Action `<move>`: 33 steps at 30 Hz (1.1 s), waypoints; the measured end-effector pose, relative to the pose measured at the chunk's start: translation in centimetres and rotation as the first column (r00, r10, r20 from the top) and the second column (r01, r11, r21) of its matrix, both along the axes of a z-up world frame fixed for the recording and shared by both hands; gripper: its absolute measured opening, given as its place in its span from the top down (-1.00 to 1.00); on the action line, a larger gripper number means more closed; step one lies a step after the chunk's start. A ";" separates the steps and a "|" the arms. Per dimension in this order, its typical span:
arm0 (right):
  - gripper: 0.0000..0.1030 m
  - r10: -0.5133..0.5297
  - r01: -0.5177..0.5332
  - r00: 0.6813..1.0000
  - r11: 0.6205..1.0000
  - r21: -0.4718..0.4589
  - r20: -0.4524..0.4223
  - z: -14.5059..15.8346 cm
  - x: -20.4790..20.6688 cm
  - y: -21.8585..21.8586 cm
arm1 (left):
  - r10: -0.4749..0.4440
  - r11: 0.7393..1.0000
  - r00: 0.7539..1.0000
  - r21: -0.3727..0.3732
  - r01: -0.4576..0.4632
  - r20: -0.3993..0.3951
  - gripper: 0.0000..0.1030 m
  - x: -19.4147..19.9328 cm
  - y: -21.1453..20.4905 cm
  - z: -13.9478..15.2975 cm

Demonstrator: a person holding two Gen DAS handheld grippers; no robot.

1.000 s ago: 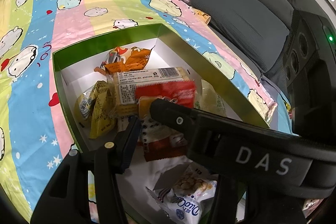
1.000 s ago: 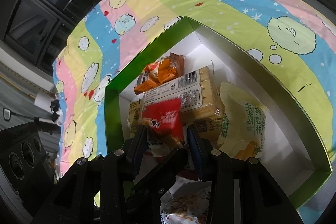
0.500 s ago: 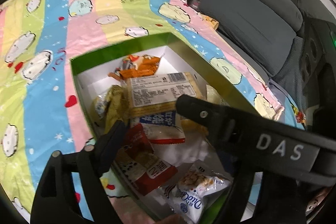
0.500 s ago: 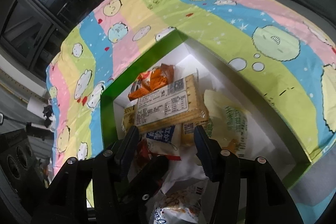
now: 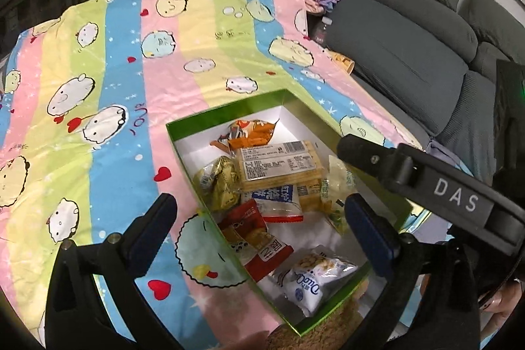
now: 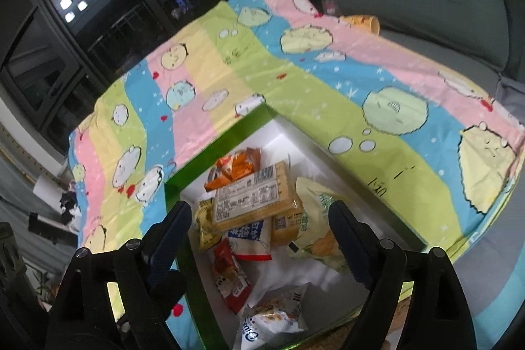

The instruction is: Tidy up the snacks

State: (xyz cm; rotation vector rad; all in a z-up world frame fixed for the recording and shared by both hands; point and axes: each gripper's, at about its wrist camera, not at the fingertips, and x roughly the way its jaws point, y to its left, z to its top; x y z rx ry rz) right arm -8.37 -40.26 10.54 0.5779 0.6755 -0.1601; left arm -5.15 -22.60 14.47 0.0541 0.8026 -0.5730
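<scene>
Snacks sit in the green box (image 5: 183, 150), white inside, on the striped cartoon cloth (image 5: 131, 61). Cracker pack (image 5: 279, 164) lies mid-box, orange packet (image 5: 252, 133) behind it at the far wall, gold packet (image 5: 218, 182) to its left, pale green bag (image 6: 315, 228) to its right; red packet (image 5: 259, 240) and clear white bag (image 5: 315, 281) nearer the near wall. Left gripper (image 5: 259, 220) and right gripper (image 6: 261, 232) both above the box, jaws just opened and spread wide, holding nothing. Grey sofa (image 5: 410, 31) beyond the box's right side.
</scene>
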 end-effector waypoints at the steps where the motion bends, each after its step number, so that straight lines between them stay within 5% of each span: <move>1: -0.68 -0.005 0.005 1.000 1.000 -0.004 0.009 0.3 -0.3 0.0 | 0.001 1.000 1.000 -0.013 -0.001 0.003 -0.99 -0.2 0.3 0.3; 33: -0.71 -0.062 0.063 0.998 0.995 -0.071 0.026 1.6 -1.9 0.5 | 0.054 0.998 0.998 -0.013 -0.055 -0.018 -0.99 -0.6 1.6 0.4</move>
